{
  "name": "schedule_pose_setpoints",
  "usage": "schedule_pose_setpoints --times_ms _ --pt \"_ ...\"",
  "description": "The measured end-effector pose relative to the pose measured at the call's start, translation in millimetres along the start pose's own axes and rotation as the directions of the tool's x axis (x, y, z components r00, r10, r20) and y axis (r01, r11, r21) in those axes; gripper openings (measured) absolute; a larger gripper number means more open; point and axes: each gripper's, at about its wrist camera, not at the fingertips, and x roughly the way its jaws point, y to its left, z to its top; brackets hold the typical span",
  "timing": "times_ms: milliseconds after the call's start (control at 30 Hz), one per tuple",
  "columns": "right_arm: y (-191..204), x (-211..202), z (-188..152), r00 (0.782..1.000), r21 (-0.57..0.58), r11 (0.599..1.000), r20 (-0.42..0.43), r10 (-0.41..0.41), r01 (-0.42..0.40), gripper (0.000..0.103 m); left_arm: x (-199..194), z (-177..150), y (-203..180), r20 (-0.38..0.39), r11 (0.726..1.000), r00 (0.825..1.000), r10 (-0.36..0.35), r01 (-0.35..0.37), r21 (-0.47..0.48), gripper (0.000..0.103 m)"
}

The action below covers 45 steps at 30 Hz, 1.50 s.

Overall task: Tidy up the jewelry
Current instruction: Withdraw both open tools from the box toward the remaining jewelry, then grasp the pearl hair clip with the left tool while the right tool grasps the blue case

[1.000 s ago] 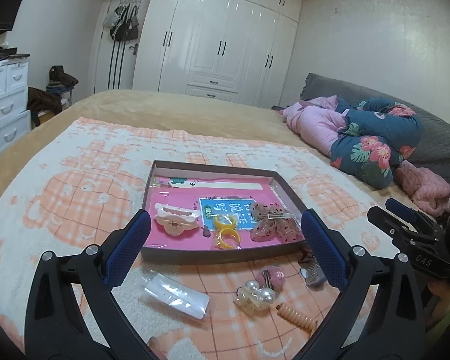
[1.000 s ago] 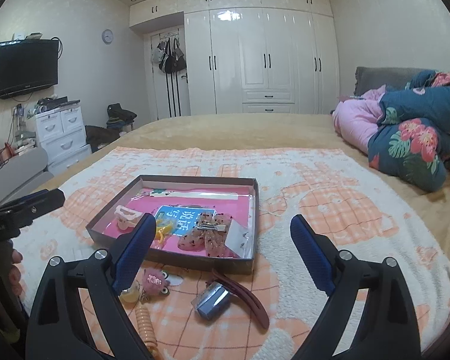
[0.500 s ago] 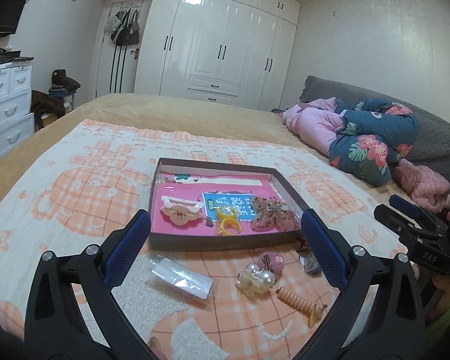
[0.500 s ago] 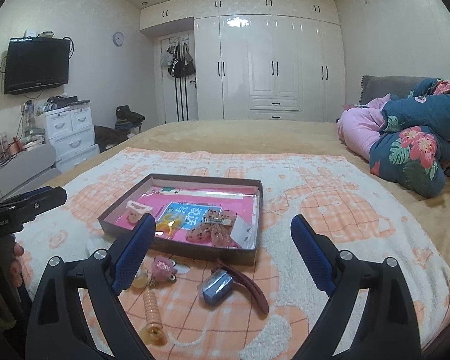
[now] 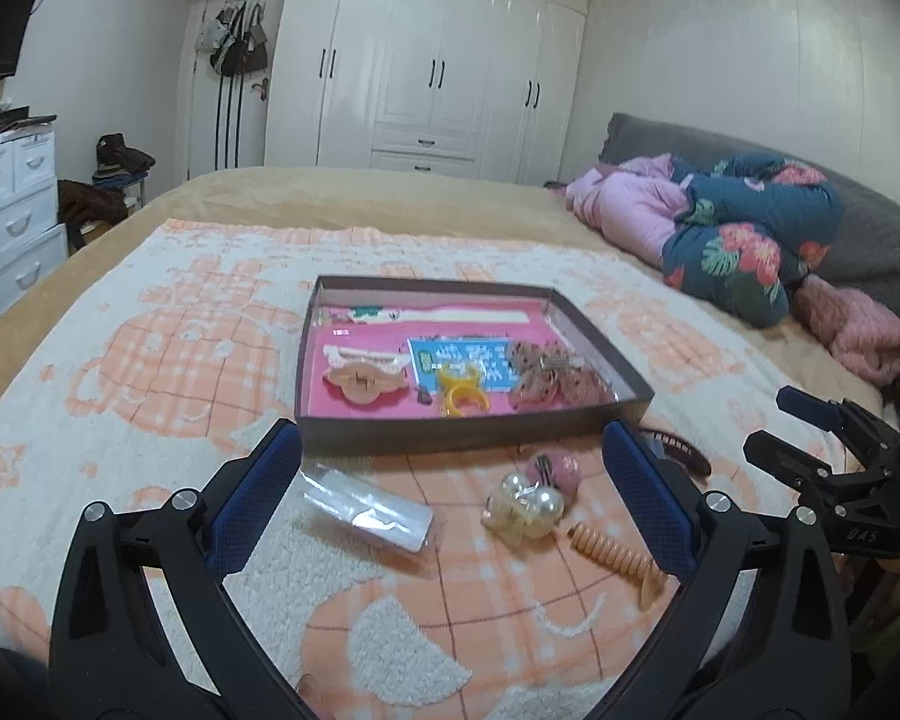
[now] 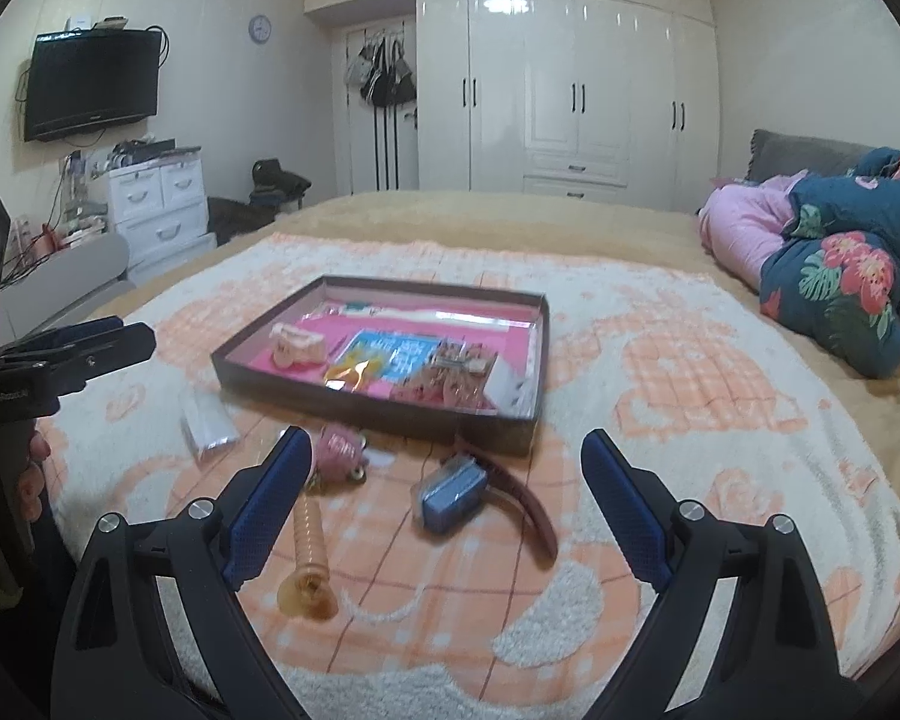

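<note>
A shallow brown box with a pink floor [image 5: 450,433] [image 6: 390,414] sits on the blanket and holds a peach claw clip [image 5: 363,375], yellow rings [image 5: 462,393] and a speckled bow clip [image 5: 555,381]. In front of it lie a clear packet [image 5: 369,507], pearl ornaments [image 5: 525,507], a pink bobble [image 5: 555,471], an orange spiral hair tie [image 5: 615,558] [image 6: 309,552], a blue-grey clip [image 6: 450,492] and a maroon hair clip [image 6: 522,504]. My left gripper [image 5: 450,510] is open and empty above the loose items. My right gripper [image 6: 444,510] is open and empty above them too.
The work surface is an orange-and-white blanket [image 5: 150,372] on a bed. A floral quilt and pink bedding [image 5: 738,240] lie at the right. White drawers [image 6: 156,210] and a TV [image 6: 90,84] stand at the left, wardrobes at the back.
Both grippers have drawn back and up from the box, so more of the blanket and loose items show in front. Both stay open and empty.
</note>
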Motion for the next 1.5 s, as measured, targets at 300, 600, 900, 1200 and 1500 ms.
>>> schedule_pose_setpoints --times_ms 300,600,900,1200,1500 --pt "-2.9 15.3 -10.0 0.997 0.018 0.999 -0.074 0.035 -0.033 0.08 20.1 -17.4 -14.9 -0.096 0.998 0.995 -0.025 0.031 0.062 0.092" --pt "-9.7 33.2 -20.9 0.988 0.064 0.996 -0.14 0.07 -0.061 0.071 41.0 -33.7 -27.5 -0.182 0.992 0.982 -0.053 0.073 0.107 0.086" --pt "-8.0 66.4 -27.3 0.974 0.088 0.994 -0.211 0.08 -0.063 0.062 57.1 -39.8 -30.4 -0.227 0.988 0.972 -0.068 0.097 0.12 0.072" --pt "-11.6 103.0 -29.8 0.956 0.139 0.988 -0.274 0.104 -0.068 0.052 77.2 -40.6 -35.4 -0.259 0.985 0.961 -0.095 0.129 0.118 0.068" --pt "-19.0 108.4 -31.0 0.96 0.15 0.986 -0.259 0.107 -0.07 0.036 99.4 -43.2 -37.9 -0.301 0.983 0.947 -0.112 0.149 0.103 0.064"
